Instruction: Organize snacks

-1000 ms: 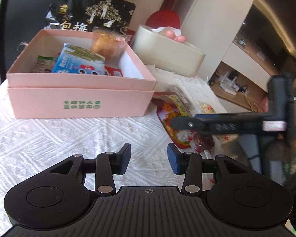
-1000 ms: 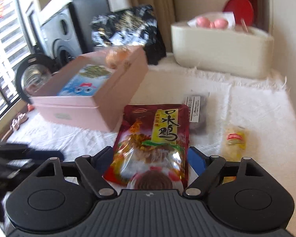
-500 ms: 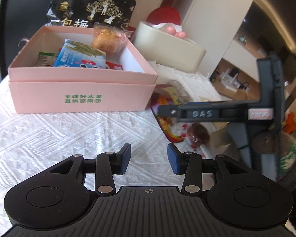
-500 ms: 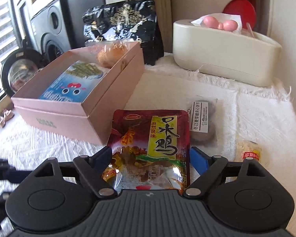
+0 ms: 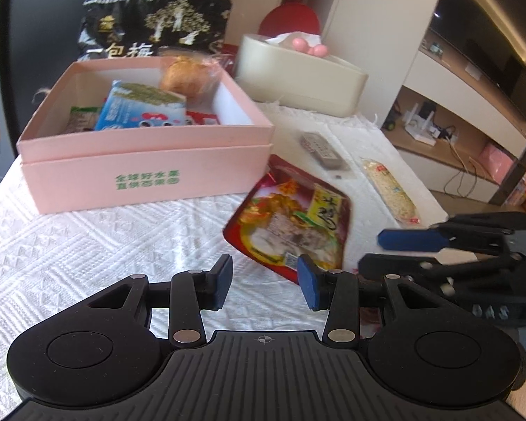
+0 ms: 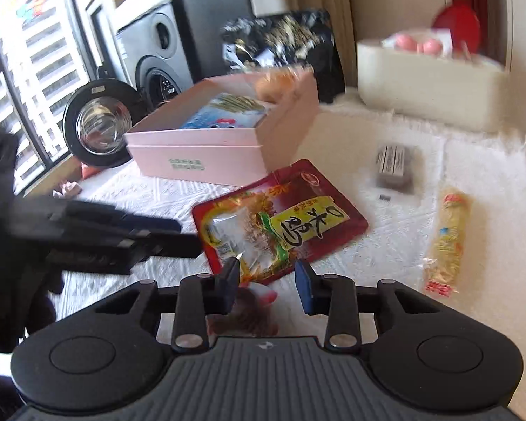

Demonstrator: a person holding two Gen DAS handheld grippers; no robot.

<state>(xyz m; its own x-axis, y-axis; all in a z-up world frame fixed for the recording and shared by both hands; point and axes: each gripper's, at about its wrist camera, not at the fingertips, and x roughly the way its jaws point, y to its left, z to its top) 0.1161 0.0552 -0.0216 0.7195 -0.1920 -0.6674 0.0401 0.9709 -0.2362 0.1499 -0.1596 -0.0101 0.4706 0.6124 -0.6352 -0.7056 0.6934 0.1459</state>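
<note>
Since a second ago the right gripper (image 6: pixel 265 282) moves back, its jaws closing on the red packet (image 6: pixel 280 221) beside the pink box (image 5: pixel 147 161), perhaps only its slippery edge; left gripper (image 5: pixel 264 282) half-apart, empty.

We see a white woven cloth (image 5: pixel 87 245) covering the bench, a cream tissue box (image 5: pixel 298 80) at the back, and a grey speaker (image 6: pixel 154 49) by the window.
</note>
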